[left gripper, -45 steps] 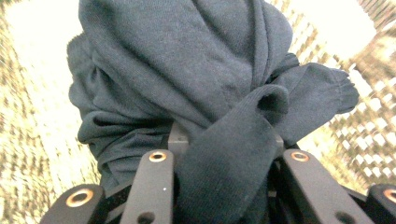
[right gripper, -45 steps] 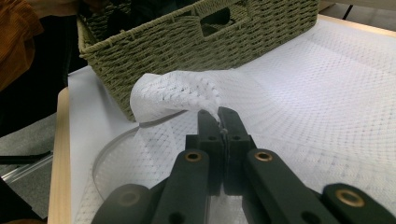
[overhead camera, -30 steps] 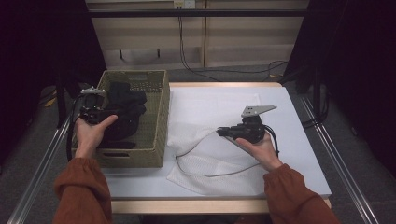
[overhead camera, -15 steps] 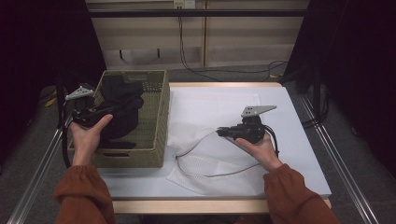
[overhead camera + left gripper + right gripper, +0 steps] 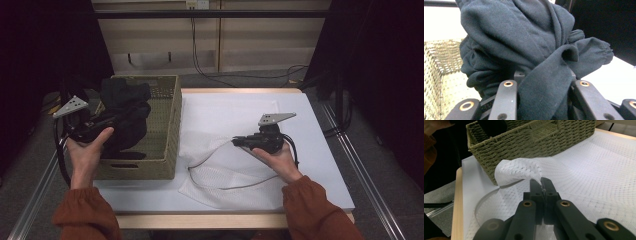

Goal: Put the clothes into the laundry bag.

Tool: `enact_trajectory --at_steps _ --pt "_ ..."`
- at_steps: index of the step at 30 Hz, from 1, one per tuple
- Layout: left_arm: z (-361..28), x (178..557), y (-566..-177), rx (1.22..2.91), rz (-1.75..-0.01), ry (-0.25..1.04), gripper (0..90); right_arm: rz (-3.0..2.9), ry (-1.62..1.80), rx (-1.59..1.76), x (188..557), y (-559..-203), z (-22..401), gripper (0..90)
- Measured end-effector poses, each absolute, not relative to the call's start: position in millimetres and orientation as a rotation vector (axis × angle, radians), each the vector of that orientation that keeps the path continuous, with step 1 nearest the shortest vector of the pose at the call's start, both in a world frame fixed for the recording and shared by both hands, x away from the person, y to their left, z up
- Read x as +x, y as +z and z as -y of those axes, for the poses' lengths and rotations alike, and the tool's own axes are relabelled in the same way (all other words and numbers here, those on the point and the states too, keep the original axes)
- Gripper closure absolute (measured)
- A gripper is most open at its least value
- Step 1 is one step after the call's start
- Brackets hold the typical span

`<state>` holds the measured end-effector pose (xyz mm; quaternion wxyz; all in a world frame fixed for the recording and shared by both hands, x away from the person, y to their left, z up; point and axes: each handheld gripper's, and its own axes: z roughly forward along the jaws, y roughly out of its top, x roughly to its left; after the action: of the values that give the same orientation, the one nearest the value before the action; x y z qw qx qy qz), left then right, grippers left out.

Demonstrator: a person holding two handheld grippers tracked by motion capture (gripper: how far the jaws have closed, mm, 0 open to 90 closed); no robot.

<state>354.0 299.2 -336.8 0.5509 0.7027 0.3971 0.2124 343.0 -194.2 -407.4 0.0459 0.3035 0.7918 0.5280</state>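
On the bench, from largest to smallest:
Bench (image 5: pixel 320 165): white top with a wooden front edge; carries all the things below.
White mesh bag (image 5: pixel 225 170): spread flat over the middle of the bench and toward its front edge; one rim fold lifted up just beside the right wall of the basket; thin hoop visible inside the mesh.
Woven basket (image 5: pixel 167 125): olive-green, standing at the left edge of the bench, open side up.
Dark garment (image 5: pixel 122 112): black cloth, bunched and partly raised above the basket near its left side, lower part hanging down into the basket.
Left hand (image 5: pixel 87 152): placed at the outer left side of the basket, holding the left gripper.
Left gripper (image 5: pixel 544 95): jaws partly closed, clamped on a thick fold of the dark garment (image 5: pixel 524 40); cloth filling the gap between the two jaws.
Right hand (image 5: pixel 277 157): resting near the middle of the bench, on the mesh.
Right gripper (image 5: pixel 541 183): jaws fully together, pinching the thin raised rim of the white mesh bag (image 5: pixel 520 168), close to the basket (image 5: pixel 536 135).
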Motion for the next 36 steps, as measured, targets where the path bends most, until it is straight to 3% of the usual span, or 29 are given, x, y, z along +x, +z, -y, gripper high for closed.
enact_trajectory --at_steps 36 --pt "-250.6 320.4 -305.5 1.698 -0.699 0.509 67.7 -2.414 1.620 0.932 342.8 -407.1 194.7 89.5"
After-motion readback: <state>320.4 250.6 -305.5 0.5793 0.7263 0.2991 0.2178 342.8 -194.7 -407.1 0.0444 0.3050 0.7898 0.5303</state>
